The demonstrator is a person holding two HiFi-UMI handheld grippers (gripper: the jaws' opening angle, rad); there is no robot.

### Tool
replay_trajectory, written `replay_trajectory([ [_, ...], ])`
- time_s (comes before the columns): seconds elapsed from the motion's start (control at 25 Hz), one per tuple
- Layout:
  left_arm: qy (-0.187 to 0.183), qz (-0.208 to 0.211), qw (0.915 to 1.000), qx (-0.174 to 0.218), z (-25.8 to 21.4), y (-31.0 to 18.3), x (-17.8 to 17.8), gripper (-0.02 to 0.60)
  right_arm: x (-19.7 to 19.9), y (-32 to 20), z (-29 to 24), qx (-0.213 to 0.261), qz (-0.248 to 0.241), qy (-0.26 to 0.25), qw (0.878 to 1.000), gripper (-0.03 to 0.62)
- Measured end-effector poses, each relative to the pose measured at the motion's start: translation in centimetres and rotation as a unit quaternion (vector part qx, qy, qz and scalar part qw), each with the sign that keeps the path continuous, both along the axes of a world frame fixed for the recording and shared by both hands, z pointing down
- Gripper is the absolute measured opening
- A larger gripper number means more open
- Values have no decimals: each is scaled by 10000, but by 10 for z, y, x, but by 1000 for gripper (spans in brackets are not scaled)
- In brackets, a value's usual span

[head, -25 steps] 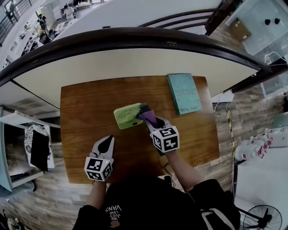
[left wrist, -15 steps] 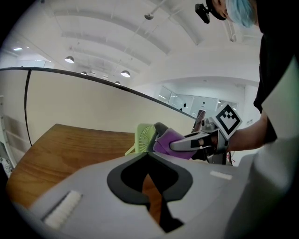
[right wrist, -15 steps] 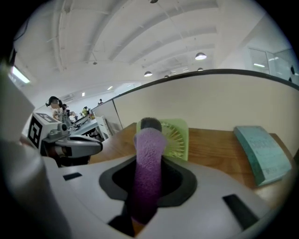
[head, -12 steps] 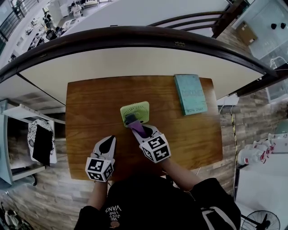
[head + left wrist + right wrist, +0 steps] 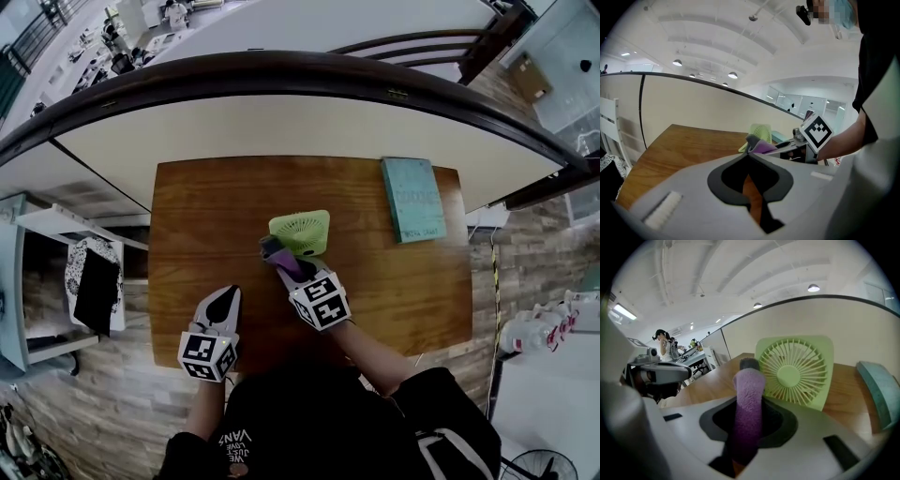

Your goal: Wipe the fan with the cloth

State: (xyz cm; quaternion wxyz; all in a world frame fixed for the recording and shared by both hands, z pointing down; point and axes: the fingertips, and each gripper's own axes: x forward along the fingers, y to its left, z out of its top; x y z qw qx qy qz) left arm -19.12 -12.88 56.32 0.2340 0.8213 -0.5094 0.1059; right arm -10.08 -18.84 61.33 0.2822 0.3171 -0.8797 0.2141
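Note:
A light green square fan (image 5: 302, 232) stands on the wooden table (image 5: 206, 206), its grille facing my right gripper (image 5: 286, 265). That gripper is shut on a purple cloth (image 5: 289, 267) with a grey end. The cloth's tip sits at the fan's left edge. In the right gripper view the cloth (image 5: 749, 390) rises between the jaws of the right gripper (image 5: 749, 401), just left of the fan (image 5: 794, 372). My left gripper (image 5: 225, 298) hovers over the table's near edge, shut and holding nothing. The left gripper view shows the fan (image 5: 761, 132) and cloth (image 5: 761, 146) beyond the left gripper (image 5: 749, 153).
A teal book (image 5: 412, 199) lies at the table's far right corner, also seen as the book (image 5: 876, 390) right of the fan. A curved white partition (image 5: 281, 122) with a dark rail runs behind the table. A shelf (image 5: 89, 291) with dark items stands to the left.
My right gripper has swept the cloth across the fan's face, from its right side to its left edge. The left gripper has stayed in place.

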Motion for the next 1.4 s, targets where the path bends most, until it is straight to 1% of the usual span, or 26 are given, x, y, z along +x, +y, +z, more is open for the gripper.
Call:
replay_trajectory([
  [0.24, 65, 137, 9999, 24, 0, -3, 11, 9, 24, -4, 0, 29, 274, 94, 9996, 98],
  [0.48, 114, 313, 9994, 25, 0, -5, 28, 9, 66, -12, -3, 67, 737, 187, 9971, 98],
  [0.72, 114, 392, 9992, 38, -1, -5, 39, 9, 112, -18, 0, 79, 1163, 348, 9926, 98],
  [0.92, 105, 388, 9992, 1, 1, -3, 42, 9, 134, -24, 1, 105, 1380, 449, 9894, 98],
  [1.04, 111, 369, 9993, -1, 0, 0, 44, 9, 136, -22, -3, 129, 1382, 405, 9895, 98],
  [1.16, 121, 337, 9994, 12, 0, 2, 45, 9, 126, -13, -8, 144, 1263, 297, 9914, 98],
  [1.24, 133, 305, 9994, 17, -1, 4, 45, 9, 111, -2, -14, 149, 1060, 204, 9940, 98],
  [1.4, 150, 212, 9997, 28, -1, 10, 44, 9, 66, 22, -13, 89, 406, 48, 9991, 98],
])
